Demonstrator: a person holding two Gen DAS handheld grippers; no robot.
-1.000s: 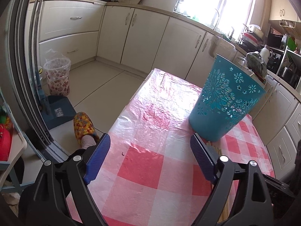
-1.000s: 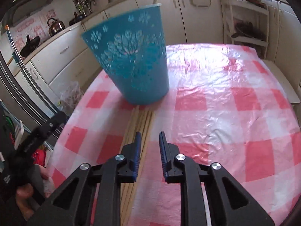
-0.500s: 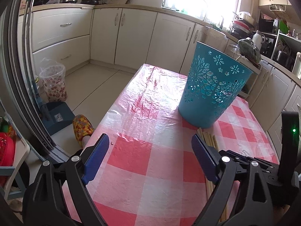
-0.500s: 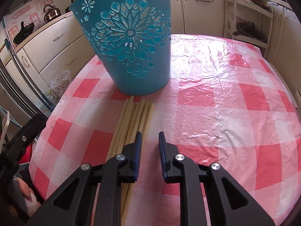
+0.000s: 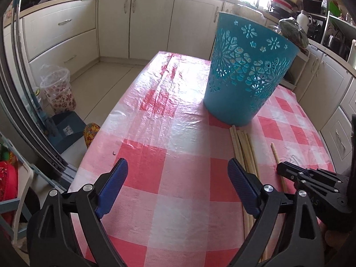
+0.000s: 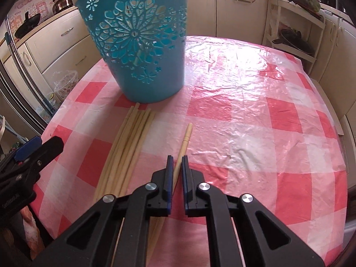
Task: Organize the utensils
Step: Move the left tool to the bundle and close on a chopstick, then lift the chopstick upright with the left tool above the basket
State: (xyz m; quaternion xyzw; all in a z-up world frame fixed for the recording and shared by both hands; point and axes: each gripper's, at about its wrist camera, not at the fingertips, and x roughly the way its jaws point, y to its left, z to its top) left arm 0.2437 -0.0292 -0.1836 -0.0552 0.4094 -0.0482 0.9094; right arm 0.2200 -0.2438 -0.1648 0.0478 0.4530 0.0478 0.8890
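Note:
A teal cut-out basket (image 6: 140,44) stands upright on the red-checked tablecloth (image 6: 255,115); it also shows in the left wrist view (image 5: 247,75). Several pale wooden chopsticks (image 6: 129,146) lie side by side in front of it, also in the left wrist view (image 5: 244,149). My right gripper (image 6: 176,166) is shut on a single chopstick (image 6: 184,140), held apart from the bundle to its right, its tip pointing towards the basket. My left gripper (image 5: 176,178) is open and empty, low over the table, left of the bundle.
The table edge falls to the floor on the left, with a patterned bin (image 5: 57,89) and a blue box (image 5: 66,129) below. Kitchen cabinets (image 5: 138,22) line the back. A white rack (image 6: 296,29) stands beyond the table's far right corner.
My right gripper has closed on one chopstick and drawn it to the right, away from the bundle. The left gripper has moved a little, staying open.

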